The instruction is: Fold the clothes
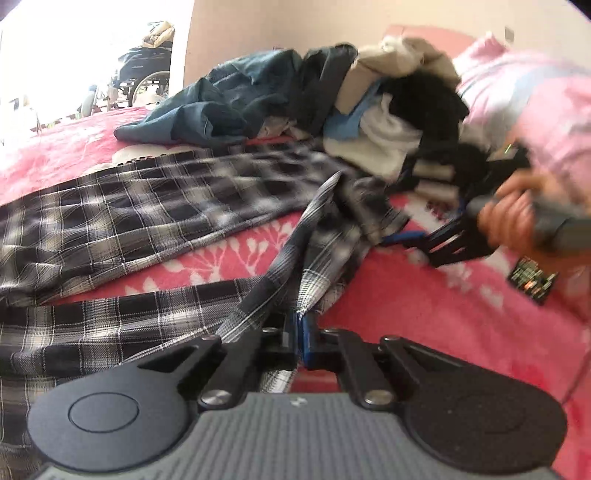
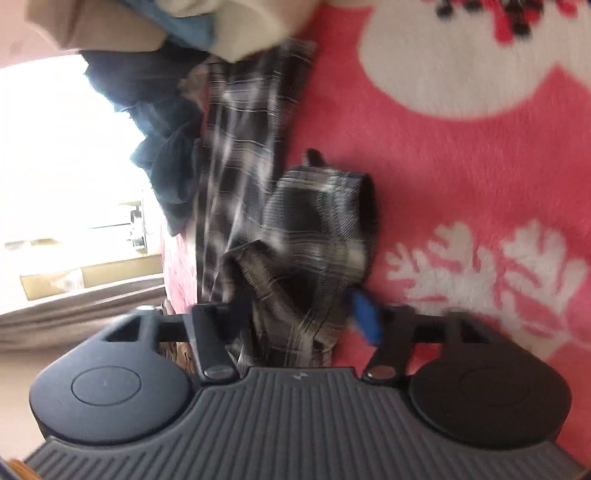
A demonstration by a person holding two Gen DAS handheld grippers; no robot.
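Black-and-white plaid flannel shirt (image 1: pixel 110 206) lying on pink floral blanket (image 1: pixel 424 306), pinched by both grippers.
Left gripper (image 1: pixel 301 332) clamps a fold; right gripper (image 2: pixel 306 317), motion-blurred, grips bunched cloth; only the left view shows the clothes heap (image 1: pixel 332 96).

A bedroom in a home is shown. A bed (image 1: pixel 424 314) is covered by a pink fleece blanket (image 2: pixel 480 184) printed with white leaf shapes. A pile of clothes (image 1: pixel 332 103) is heaped on it near a pink pillow (image 1: pixel 535 96), and a plaid shirt (image 1: pixel 147 206) is spread out in front. A plain pale wall (image 1: pixel 258 26) is seen behind. Through a bright opening to the left, a wheelchair (image 1: pixel 147 70) loaded with bundles can be made out.
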